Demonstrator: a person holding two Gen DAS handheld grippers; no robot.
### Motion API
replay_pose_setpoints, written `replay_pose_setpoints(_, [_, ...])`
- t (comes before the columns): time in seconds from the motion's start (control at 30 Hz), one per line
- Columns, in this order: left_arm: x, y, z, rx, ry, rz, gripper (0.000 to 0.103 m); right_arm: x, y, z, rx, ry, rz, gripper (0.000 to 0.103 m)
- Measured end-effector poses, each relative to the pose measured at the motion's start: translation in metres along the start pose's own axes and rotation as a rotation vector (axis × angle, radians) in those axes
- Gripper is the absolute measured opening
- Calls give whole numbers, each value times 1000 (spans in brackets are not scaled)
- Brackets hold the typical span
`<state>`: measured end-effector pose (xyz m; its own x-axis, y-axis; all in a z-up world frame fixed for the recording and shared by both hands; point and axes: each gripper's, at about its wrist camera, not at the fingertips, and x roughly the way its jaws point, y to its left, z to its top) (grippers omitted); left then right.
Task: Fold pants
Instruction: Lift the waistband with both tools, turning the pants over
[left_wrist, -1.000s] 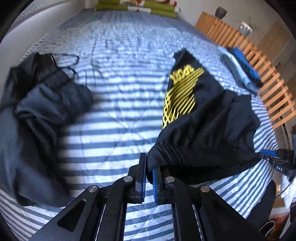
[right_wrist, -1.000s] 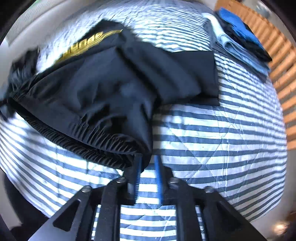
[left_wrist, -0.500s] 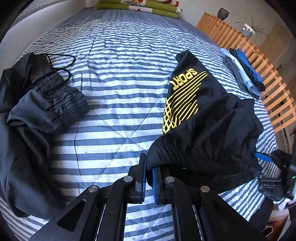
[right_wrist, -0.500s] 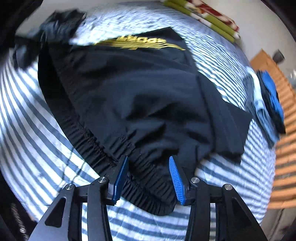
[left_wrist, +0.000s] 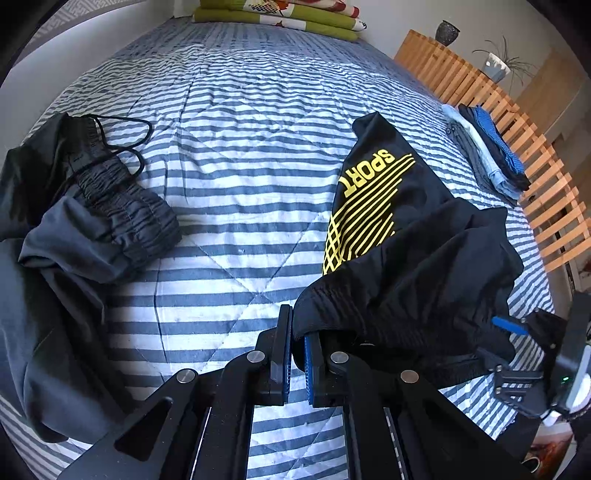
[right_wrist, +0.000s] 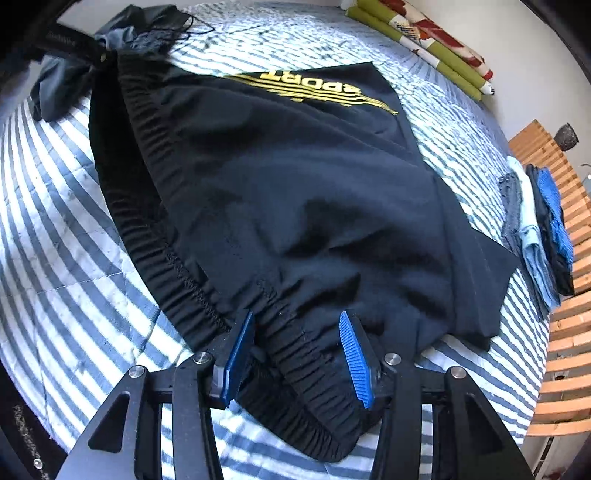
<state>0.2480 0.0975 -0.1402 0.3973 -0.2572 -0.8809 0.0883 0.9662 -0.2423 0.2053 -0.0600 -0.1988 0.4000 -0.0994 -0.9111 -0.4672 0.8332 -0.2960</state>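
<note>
Since a second ago, the right gripper (right_wrist: 297, 345) has let go of the black pants' (right_wrist: 295, 184) waistband, jaws wide; only the left view shows the left gripper (left_wrist: 297, 354) clamping it.

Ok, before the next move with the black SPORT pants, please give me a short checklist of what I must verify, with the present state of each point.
1. Left claw shut on the waistband corner of the black pants: ok.
2. Right claw gripping the waistband: not ok, its jaws stand open around the elastic.
3. Pants lying flat on the striped bed cover: not ok, the cloth is bunched and wrinkled.
4. Grey garment apart from the pants: ok in the left view.
5. Folded stack clear of the pants: ok.
6. Second leg aligned under the first: cannot tell.
</note>
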Motion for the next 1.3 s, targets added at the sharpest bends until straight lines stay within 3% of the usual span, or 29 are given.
replay_pose_setpoints(0.17, [0,-4,0,29,8,17,5,7,-9,6,39,18,54,44])
replay_pose_setpoints(0.3, [3,-7,-3,52,23,25,5,-10,-33,3,129,-44,139,44])
replay_pose_setpoints(0.4, [4,-8,-4,52,22,20,5,-18,-33,2,103,-75,101,44])
replay_pose_setpoints(0.7, [4,-3,1,29,20,2,5,0,4,7,-63,-45,64,44])
replay_pose_setpoints(0.93, [7,5,3,11,24,-7,5,4,29,9,-166,-50,-31,44])
replay_pose_setpoints(0.97, [8,4,3,12,26,-4,5,4,27,8,-158,-55,-51,44])
replay_pose_setpoints(1.03, [9,3,2,18,30,-2,5,-1,20,10,-126,-66,-59,23])
replay_pose_setpoints(1.17, [10,-4,2,45,43,-7,6,-20,-7,13,-10,-111,-25,19])
replay_pose_setpoints(1.3, [17,-20,7,72,65,-38,10,-42,-60,19,185,-136,38,17])
